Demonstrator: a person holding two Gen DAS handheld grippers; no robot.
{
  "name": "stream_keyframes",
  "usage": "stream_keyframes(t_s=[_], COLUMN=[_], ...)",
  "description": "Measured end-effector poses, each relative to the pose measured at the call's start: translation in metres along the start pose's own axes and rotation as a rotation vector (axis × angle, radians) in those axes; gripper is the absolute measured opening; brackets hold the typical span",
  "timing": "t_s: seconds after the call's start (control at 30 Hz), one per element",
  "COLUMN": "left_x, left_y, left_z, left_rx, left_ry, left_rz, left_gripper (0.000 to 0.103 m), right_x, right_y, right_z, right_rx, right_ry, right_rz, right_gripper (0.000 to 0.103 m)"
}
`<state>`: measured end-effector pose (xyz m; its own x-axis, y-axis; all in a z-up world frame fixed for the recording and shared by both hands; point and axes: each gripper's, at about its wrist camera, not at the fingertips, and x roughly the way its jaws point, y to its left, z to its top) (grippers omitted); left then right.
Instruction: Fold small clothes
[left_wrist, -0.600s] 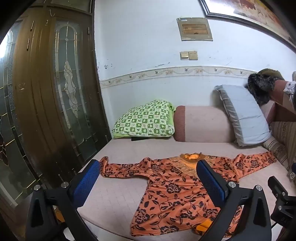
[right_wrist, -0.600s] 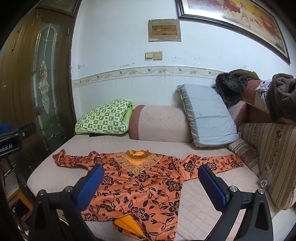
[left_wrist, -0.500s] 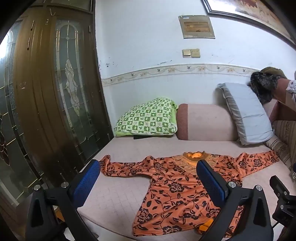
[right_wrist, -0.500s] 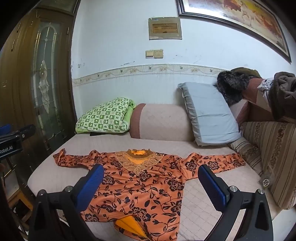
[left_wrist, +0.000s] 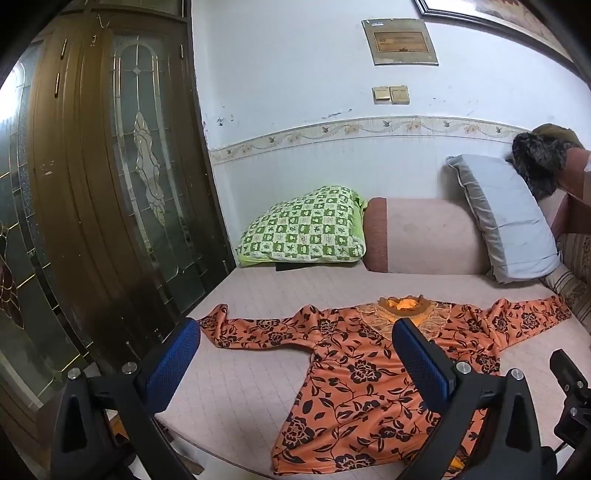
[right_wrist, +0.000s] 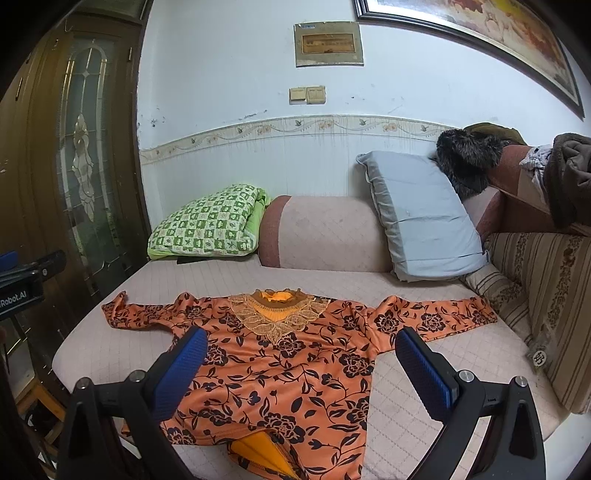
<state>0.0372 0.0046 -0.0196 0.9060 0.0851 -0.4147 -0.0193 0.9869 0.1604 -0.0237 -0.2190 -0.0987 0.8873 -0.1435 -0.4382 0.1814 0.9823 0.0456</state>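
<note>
Left wrist view
Left hand-held gripper (left_wrist: 295, 363): jaws wide apart, nothing between the blue pads, tilted a little downward over the near edge of the bed.
Shirt (left_wrist: 354, 373): an orange top with black flowers, lying flat and face up on the bed (left_wrist: 288, 291), neck toward the wall, hem toward the camera.
Long axis: sleeve tip to sleeve tip it runs across the view; collar to hem it runs toward the gripper.
Direction from the gripper: ahead and below, shifted to the right; the body sits behind the right finger, while the left sleeve (left_wrist: 258, 330) stretches across the gap between the fingers.
Contact: none, the pads are well clear of the cloth.
Other things: green checked pillow (left_wrist: 303, 229) and grey pillow (left_wrist: 506, 218) against the wall, well behind the shirt.

Right wrist view
Right hand-held gripper (right_wrist: 301, 360): also fully open and empty, angled down at the bed.
Shirt (right_wrist: 295, 365): centred here, its body filling the space between the fingers.
Right sleeve (right_wrist: 436, 314): reaches out past the right finger toward the striped cushion (right_wrist: 546, 295).
Hem: nearest the camera, with the yellow lining showing at the bottom edge.

Judgement
Nearer hand: the left one for the left sleeve, the right one for the right sleeve.
Coming move: probably each gripper drops onto its own sleeve and carries it inward across the body.
</note>
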Motion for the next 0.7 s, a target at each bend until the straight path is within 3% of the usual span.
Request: stream_keyframes(t_s=[0.7], left_x=[0.0], left_y=[-0.008], left_z=[-0.002], left_rx=[0.021], left_ry=[0.002], left_rz=[-0.009], left_gripper=[0.103], right_x=[0.001], right_y=[-0.011], right_z=[-0.002], right_rx=[0.017], right_ry=[0.014], right_rz=[-0.006], right_gripper=[0.103])
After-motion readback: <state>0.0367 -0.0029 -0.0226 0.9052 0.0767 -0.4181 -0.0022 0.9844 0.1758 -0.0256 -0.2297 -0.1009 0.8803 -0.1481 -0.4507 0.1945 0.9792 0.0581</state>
